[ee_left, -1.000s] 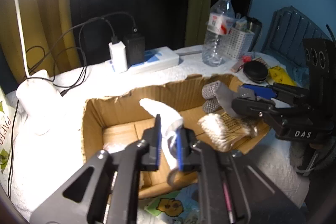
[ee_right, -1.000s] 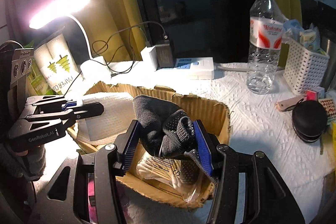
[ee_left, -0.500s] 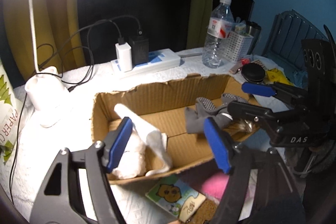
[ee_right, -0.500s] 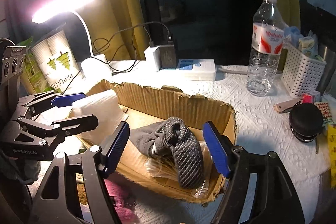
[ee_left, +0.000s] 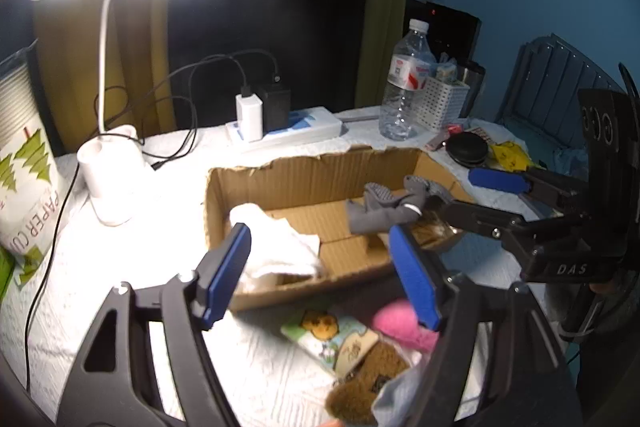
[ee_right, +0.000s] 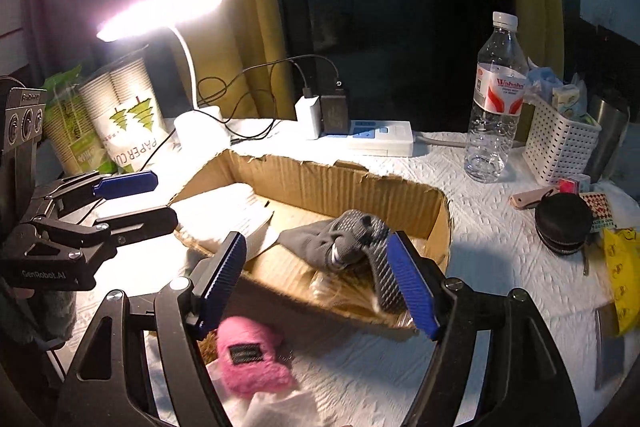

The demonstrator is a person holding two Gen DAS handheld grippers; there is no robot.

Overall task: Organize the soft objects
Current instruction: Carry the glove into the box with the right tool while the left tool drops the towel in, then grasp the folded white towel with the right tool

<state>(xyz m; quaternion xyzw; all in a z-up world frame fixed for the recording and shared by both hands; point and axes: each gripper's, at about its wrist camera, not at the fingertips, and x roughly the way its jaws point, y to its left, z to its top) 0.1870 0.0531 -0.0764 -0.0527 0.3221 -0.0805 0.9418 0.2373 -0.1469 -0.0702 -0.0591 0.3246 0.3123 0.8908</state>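
Note:
A torn cardboard box [ee_left: 304, 179] [ee_right: 340, 183] sits mid-table. A white cloth [ee_left: 276, 243] [ee_right: 224, 215] lies in its left end. A grey knit glove [ee_left: 384, 207] [ee_right: 344, 243] rests in its right end, on a clear bag of cotton swabs [ee_right: 352, 295]. My left gripper [ee_left: 322, 281] [ee_right: 152, 203] is open and empty, just back from the box's near wall. My right gripper [ee_right: 316, 283] [ee_left: 480, 197] is also open and empty, above the box's near right corner. A pink fuzzy pouch [ee_right: 248, 359] [ee_left: 400, 323] and a brown fuzzy item [ee_left: 372, 379] lie in front of the box.
A lit desk lamp [ee_left: 108, 187], a power strip [ee_right: 380, 139] with chargers and cables, a water bottle [ee_right: 496, 99] and a white basket [ee_right: 560, 147] stand behind the box. A black round case [ee_right: 564, 223] lies to the right, a tissue pack [ee_left: 328, 335] in front, and paper cups [ee_right: 124, 119] to the left.
Both grippers opened and pulled back and up from the box. The white cloth dropped into the left end and the grey glove into the right end.

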